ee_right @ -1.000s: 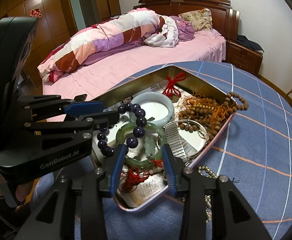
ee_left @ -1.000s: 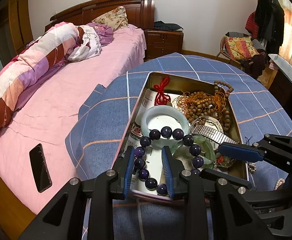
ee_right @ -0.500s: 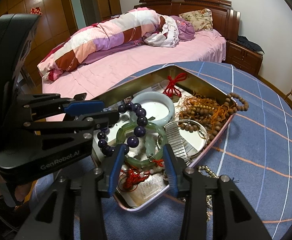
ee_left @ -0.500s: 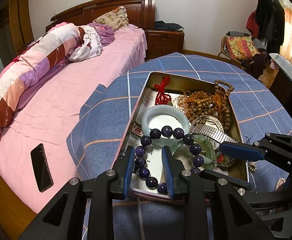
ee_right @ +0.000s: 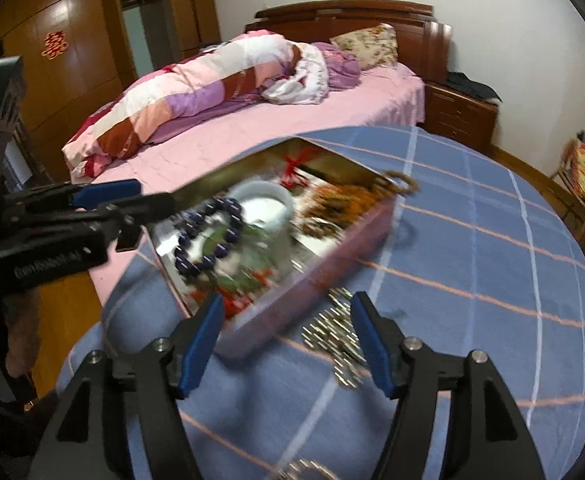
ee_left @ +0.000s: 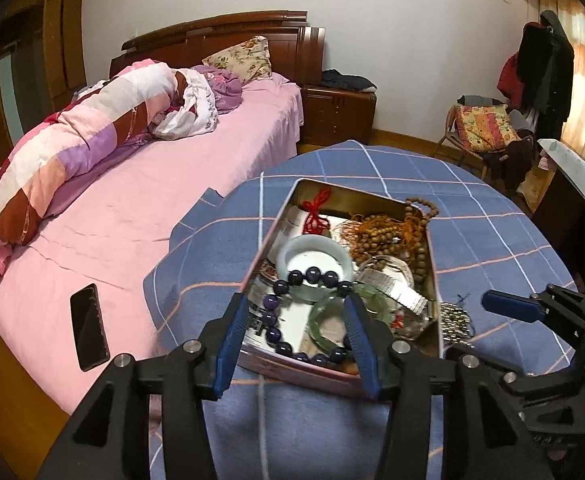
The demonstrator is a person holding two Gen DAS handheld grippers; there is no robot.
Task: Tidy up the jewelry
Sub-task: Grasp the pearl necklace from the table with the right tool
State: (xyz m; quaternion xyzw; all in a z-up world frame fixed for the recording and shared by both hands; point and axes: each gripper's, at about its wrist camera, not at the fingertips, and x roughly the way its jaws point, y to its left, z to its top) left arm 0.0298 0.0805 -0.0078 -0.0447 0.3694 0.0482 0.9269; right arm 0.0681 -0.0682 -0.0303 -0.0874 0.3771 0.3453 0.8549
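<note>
Both tongs stand apart, gripping nothing. The left gripper point(ee_left: 296, 332) hovers over the rectangular metal tin point(ee_left: 434, 280), framing glossy round purple beads point(ee_left: 273, 334) and a smooth green bangle point(ee_left: 324, 320). The right gripper point(ee_right: 288, 336) frames a silvery chain point(ee_right: 332, 336) beside the tin on checked blue cloth point(ee_right: 472, 248).

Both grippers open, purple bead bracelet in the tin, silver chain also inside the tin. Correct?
Not quite: the silver chain lies outside the tin, on the blue tablecloth beside it, as the right wrist view shows. The rest holds: left gripper and right gripper are open, and the purple bead bracelet is in the tin.
</note>
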